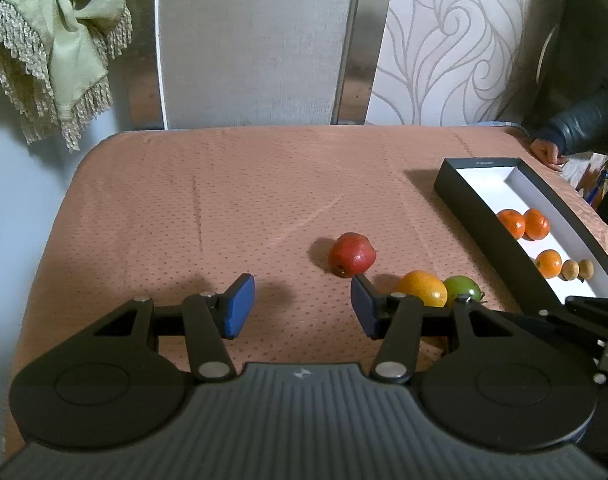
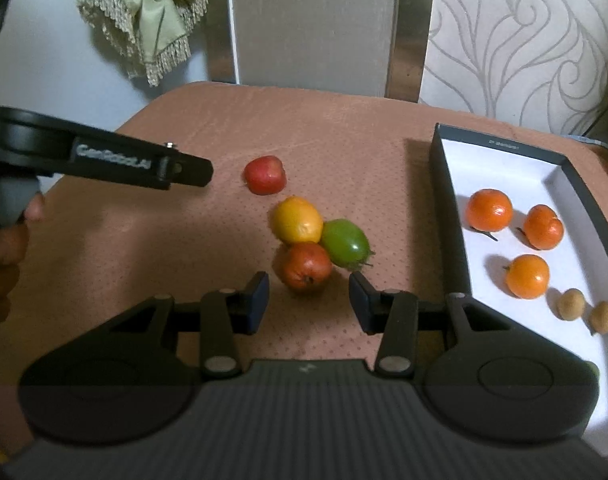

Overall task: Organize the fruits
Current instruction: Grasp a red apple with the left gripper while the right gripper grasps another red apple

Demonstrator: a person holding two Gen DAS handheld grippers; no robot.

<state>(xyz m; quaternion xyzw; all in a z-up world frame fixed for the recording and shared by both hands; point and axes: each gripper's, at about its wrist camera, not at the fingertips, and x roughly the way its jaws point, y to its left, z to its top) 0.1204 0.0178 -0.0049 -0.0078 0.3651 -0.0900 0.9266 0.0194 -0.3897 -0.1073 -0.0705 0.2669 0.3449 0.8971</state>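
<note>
Fruit half sorted: both grippers empty above the loose pile on the desk.

The left gripper (image 1: 302, 306) stood with its jaws partly apart and nothing between them, just short of a red apple (image 1: 352, 255) near the desk's (image 1: 183, 200) middle. The right gripper (image 2: 308, 300), also partly apart and empty, sat right before a reddish-orange fruit (image 2: 307, 266) that touched a yellow fruit (image 2: 297, 220) and a green fruit (image 2: 345, 242). Along the desk's right edge lay a black box (image 2: 448, 200) holding three oranges (image 2: 488, 210) and two small brown fruits (image 2: 571, 304).
</note>
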